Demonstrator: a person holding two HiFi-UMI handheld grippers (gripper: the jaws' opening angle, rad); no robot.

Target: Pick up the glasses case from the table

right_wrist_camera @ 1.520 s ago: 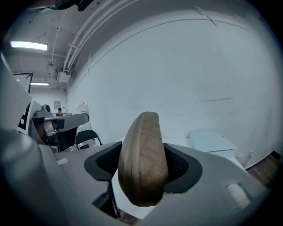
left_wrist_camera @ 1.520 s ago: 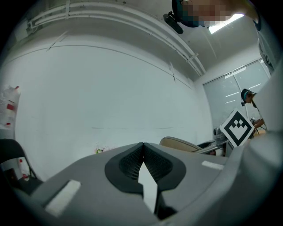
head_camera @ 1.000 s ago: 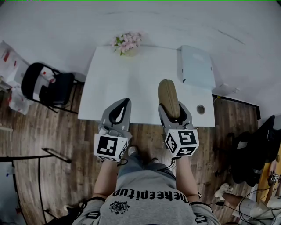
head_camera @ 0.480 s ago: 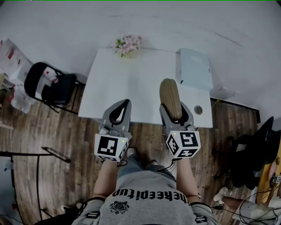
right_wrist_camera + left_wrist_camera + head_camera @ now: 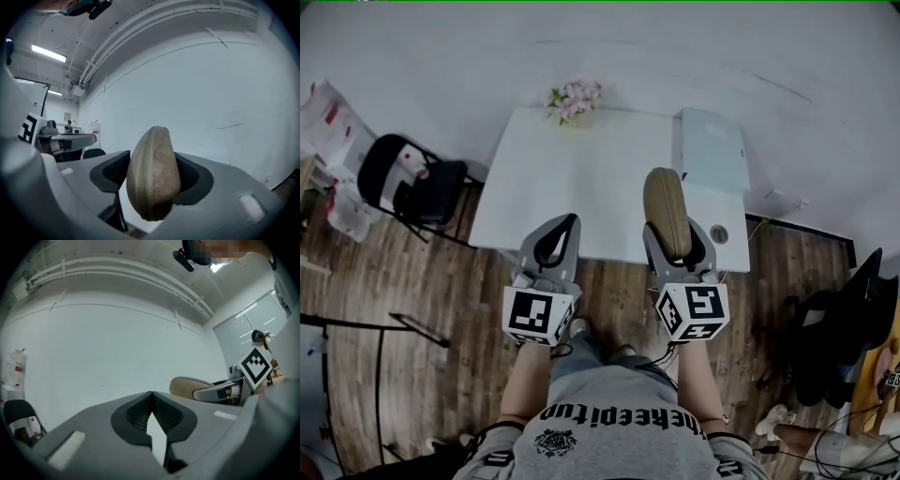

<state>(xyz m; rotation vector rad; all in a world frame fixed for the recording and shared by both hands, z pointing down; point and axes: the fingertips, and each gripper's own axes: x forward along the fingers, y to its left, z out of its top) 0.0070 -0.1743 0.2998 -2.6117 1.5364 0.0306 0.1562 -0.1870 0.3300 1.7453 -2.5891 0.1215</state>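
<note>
One white table [image 5: 581, 187] is carrying a pale box [image 5: 710, 150] at its far right corner. Right gripper [image 5: 676, 234] is clamping the tan glasses case [image 5: 665, 206] above the near edge, long axis running level toward the far edge. Left gripper [image 5: 571, 219] is hovering alongside, jaws pressed together, empty. Pink flowers [image 5: 574, 97] are sitting at the far edge.

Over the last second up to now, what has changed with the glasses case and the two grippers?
Only a small drift: the right gripper, staying shut on the glasses case above the table, appears to have edged toward the round hole at the table's right end. Nothing was taken or let go. The left gripper stays shut and empty; the flowers and pale box have not moved.
</note>
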